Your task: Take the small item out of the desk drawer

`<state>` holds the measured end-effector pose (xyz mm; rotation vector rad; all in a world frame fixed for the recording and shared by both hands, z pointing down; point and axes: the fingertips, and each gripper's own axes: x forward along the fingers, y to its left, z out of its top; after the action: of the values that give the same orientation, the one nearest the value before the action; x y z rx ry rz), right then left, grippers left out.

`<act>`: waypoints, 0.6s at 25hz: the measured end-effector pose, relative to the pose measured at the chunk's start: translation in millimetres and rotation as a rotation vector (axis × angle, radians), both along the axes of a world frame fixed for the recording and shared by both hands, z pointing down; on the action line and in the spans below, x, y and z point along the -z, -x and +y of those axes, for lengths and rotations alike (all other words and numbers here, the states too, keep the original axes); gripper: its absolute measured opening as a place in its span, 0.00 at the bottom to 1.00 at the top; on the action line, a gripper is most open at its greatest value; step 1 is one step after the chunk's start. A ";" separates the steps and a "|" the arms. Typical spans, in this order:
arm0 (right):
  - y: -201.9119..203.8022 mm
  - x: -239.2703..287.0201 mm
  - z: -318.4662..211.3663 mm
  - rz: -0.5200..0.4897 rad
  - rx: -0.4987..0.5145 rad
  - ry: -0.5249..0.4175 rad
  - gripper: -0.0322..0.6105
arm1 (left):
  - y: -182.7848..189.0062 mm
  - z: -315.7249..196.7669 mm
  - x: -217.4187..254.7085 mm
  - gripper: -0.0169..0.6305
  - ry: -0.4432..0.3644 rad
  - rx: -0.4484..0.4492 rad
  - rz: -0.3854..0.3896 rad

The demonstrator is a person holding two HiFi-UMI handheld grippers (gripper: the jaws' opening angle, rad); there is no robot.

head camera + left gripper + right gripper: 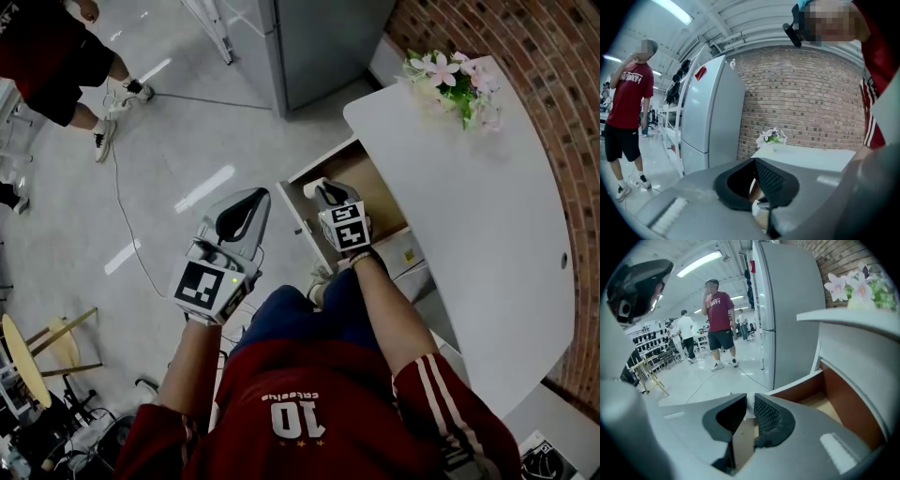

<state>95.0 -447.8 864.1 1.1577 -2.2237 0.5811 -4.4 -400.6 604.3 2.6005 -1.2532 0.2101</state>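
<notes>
The desk drawer [380,192] stands pulled open under the white desk [469,216], its wooden bottom showing. My right gripper [319,188] is over the drawer's front left corner. Its jaws are nearly together on a small white item [311,188]. In the right gripper view the item [748,401] shows as a pale sliver pinched at the tips of my right gripper [749,403], with the drawer's inside [820,401] to the right. My left gripper [261,195] hangs over the floor left of the drawer, jaws together and empty. The left gripper [754,165] faces the desk.
A pot of pink and white flowers [457,82] stands at the desk's far end, by a brick wall [525,47]. A grey cabinet [319,42] is beyond the drawer. A person [52,56] stands at the far left, a cable [127,220] trails across the floor, and a wooden stool [42,352] is near left.
</notes>
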 end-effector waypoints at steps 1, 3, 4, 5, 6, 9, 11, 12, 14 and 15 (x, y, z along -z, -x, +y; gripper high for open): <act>0.7 13.9 3.5 -0.001 -0.003 -0.004 0.13 | 2.2 2.6 12.0 0.03 -0.002 0.000 -0.001; 2.3 44.6 8.2 -0.009 -0.012 -0.020 0.13 | 7.2 6.5 36.5 0.03 -0.010 0.004 -0.001; 3.4 61.3 10.0 -0.014 -0.016 -0.032 0.13 | 10.0 8.5 49.1 0.03 -0.016 0.006 -0.001; 4.5 78.4 12.0 -0.018 -0.019 -0.043 0.13 | 12.7 10.9 61.8 0.03 -0.021 0.007 -0.003; 5.5 96.0 14.0 -0.021 -0.022 -0.055 0.13 | 15.5 13.9 74.0 0.03 -0.022 0.007 -0.010; 8.2 152.9 17.7 -0.031 -0.034 -0.102 0.13 | 24.1 21.8 109.1 0.03 -0.024 0.009 -0.013; 11.8 193.6 21.2 -0.042 -0.041 -0.141 0.13 | 30.0 26.2 133.0 0.03 -0.044 0.018 0.011; 14.3 214.3 24.1 -0.047 -0.042 -0.163 0.13 | 33.7 29.1 144.0 0.03 -0.051 0.022 0.015; 19.5 254.9 31.3 -0.057 -0.041 -0.211 0.13 | 42.1 35.2 164.5 0.03 -0.064 0.034 0.018; 22.1 274.5 35.5 -0.062 -0.040 -0.236 0.13 | 46.8 38.2 174.0 0.03 -0.070 0.042 0.021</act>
<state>73.0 -412.4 589.6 1.3199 -2.3751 0.3823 -51.1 -362.4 430.4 2.6248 -1.3301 0.1325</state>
